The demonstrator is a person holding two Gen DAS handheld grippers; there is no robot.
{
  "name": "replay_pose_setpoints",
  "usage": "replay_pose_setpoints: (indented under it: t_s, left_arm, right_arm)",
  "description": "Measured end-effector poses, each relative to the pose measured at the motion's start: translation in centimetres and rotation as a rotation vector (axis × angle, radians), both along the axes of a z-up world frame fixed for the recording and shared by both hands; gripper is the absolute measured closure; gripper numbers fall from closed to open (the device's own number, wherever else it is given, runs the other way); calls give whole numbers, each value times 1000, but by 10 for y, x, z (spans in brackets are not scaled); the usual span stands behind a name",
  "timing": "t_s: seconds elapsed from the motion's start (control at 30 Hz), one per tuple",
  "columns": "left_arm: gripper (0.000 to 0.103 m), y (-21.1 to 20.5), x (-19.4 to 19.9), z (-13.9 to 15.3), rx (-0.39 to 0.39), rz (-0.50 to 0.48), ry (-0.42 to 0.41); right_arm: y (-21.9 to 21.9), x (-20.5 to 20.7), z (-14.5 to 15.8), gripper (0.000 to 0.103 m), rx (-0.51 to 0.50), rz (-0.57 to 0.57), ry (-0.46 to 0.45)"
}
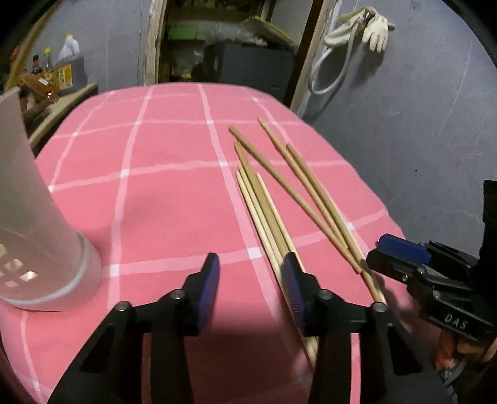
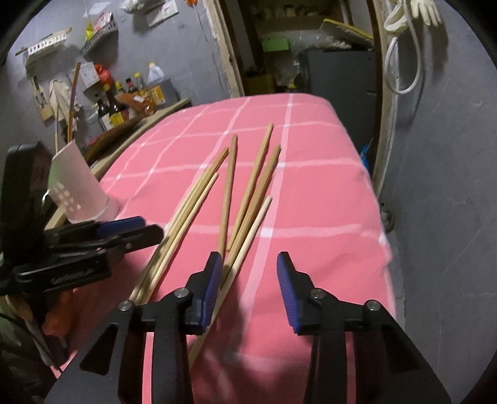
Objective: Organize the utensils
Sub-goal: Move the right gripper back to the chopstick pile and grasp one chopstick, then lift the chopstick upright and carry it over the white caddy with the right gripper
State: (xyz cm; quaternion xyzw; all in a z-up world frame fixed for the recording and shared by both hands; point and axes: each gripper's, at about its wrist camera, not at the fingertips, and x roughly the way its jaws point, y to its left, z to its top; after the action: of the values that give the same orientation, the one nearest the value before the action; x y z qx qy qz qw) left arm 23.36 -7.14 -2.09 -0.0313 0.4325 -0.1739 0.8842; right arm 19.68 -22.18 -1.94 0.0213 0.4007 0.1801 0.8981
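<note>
- Your left gripper hovers low over the near edge of the table, jaws apart with only pink cloth between them; its right pad sits just beside the nearest chopsticks, and I cannot tell whether it touches them.
- Your right gripper also has its jaws apart with nothing between the pads; its left pad lies against the near ends of the chopsticks.
- The letters "DAS" are readable on the right gripper's black body in the left wrist view.
- The chopsticks lie flat in a loose fan just beyond both grippers, long axes running away from you, near ends bunched close and far tips spread.
- The white perforated holder stands upright well to the left of the chopsticks.
- The tablecloth under the chopsticks is pink with white grid lines.
- Beyond the chopsticks: grey walls, a doorway onto cluttered shelves, pale gloves hanging right, and bottles far left, labels unreadable.
</note>
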Motion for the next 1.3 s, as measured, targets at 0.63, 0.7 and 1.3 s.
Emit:
replay_pose_setpoints:
  t_s: [0.63, 0.7, 1.3]
  left_arm:
    - [82, -14, 10, -6, 64, -35, 40]
    - [82, -18, 11, -7, 88, -43, 41]
    - [100, 10, -11, 19, -76, -19, -13]
  right_arm:
    - [5, 14, -7, 83, -58, 8, 85]
    - [5, 16, -6, 83, -54, 8, 95]
    - [-27, -3, 15, 100, 352, -111, 32]
